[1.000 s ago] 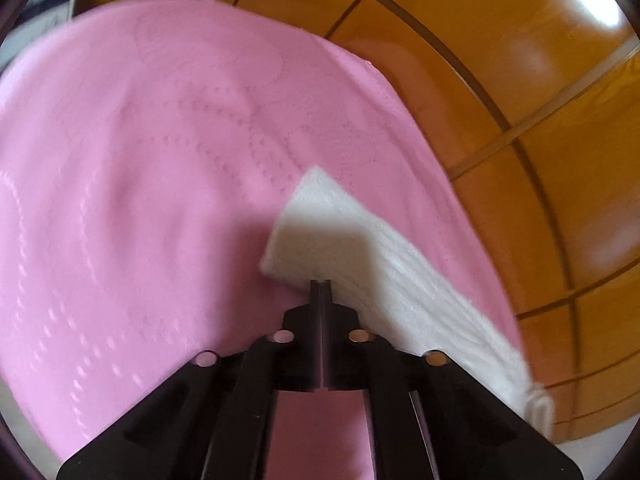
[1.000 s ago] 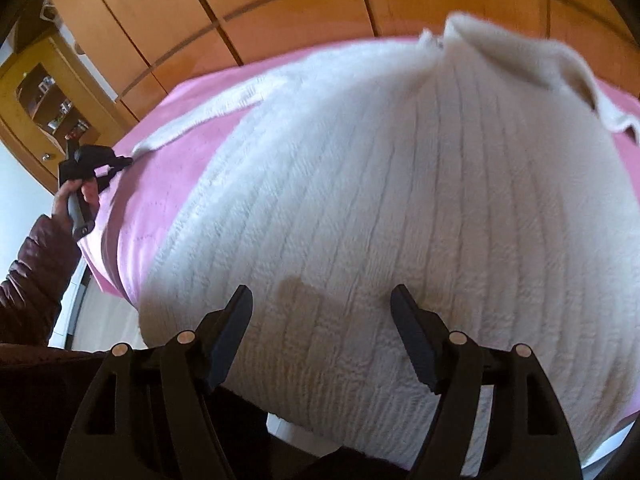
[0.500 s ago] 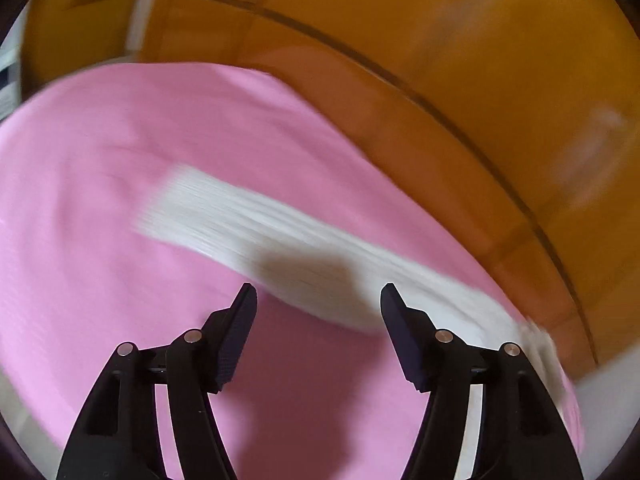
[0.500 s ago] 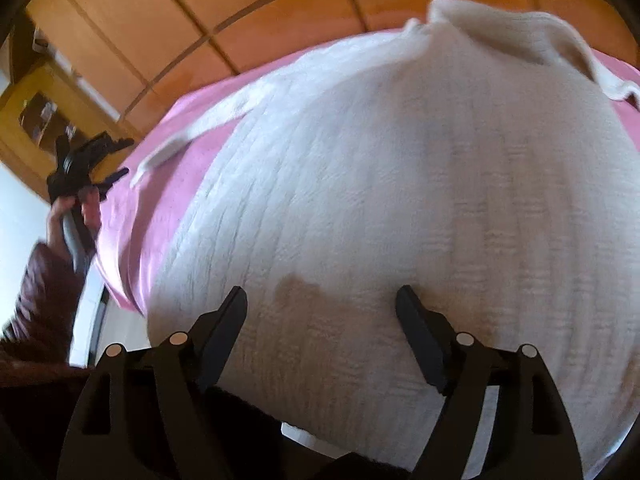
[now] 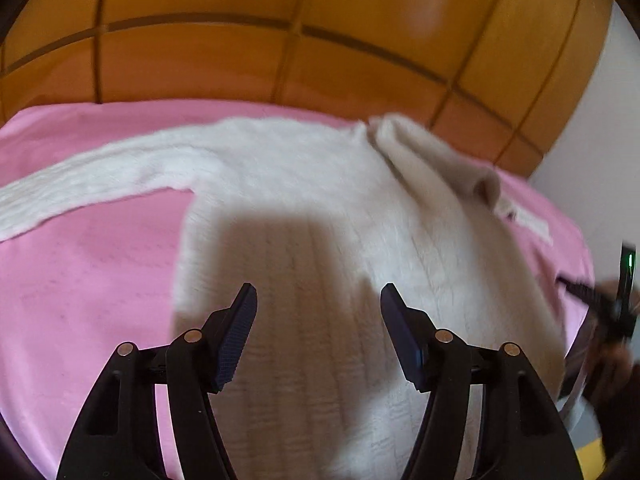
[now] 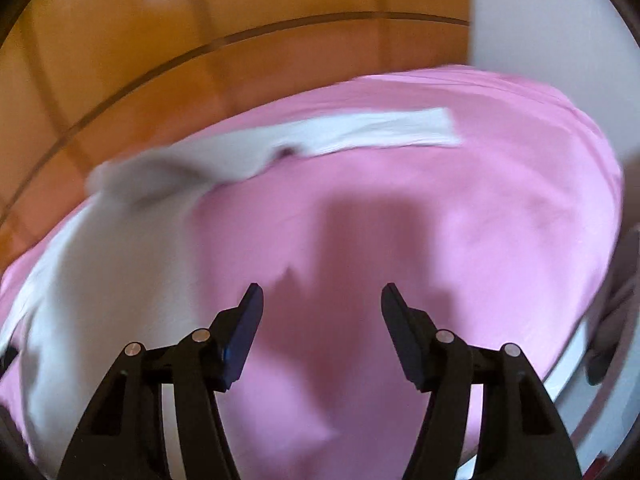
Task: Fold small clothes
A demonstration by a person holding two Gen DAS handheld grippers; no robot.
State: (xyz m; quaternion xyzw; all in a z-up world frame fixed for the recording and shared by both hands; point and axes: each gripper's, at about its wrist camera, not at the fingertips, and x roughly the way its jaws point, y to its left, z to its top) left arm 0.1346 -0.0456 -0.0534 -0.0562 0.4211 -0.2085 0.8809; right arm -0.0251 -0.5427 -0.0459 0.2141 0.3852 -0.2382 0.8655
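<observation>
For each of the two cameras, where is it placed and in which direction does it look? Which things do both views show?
Left wrist view: sits on the left hand-held gripper, jaws open, looking down over the white knitted sweater; the other gripper and hand show blurred at the right edge.
Right wrist view: sits on the right hand-held gripper, jaws open, nothing between them after closing a little, looking down at the pink bedspread.
Shared: sweater, bedspread, wooden wardrobe doors.

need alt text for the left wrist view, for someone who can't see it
A white ribbed knit sweater lies spread flat on a pink bedcover, one sleeve stretched out to the left and its collar raised at the upper right. The open, empty black left tongs hover above the sweater's body. Orange-brown wooden panelling runs behind the bed.
</observation>
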